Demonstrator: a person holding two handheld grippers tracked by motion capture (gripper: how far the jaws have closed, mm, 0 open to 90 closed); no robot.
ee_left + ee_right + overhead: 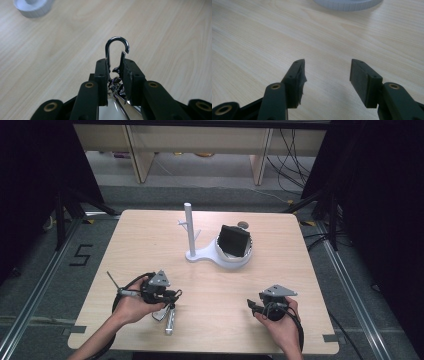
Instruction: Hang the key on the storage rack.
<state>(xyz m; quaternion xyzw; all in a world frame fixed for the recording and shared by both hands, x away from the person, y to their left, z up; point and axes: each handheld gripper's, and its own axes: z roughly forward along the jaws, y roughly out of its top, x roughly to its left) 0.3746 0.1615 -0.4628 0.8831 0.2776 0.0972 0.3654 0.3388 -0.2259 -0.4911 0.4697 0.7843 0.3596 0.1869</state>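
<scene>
My left gripper is at the table's front left, in a person's hand. It is shut on a chrome snap hook, whose curved end sticks out past the jaws. In the high view the shiny metal piece hangs from the gripper down toward the front edge. At the front right my right gripper is held in the other hand, its jaws open with only bare wood between them.
A white stand with an upright post and a ring-shaped base sits mid-table, and a black block rests in the ring. The base shows at the top of both gripper views. Light wooden tabletop surrounds it.
</scene>
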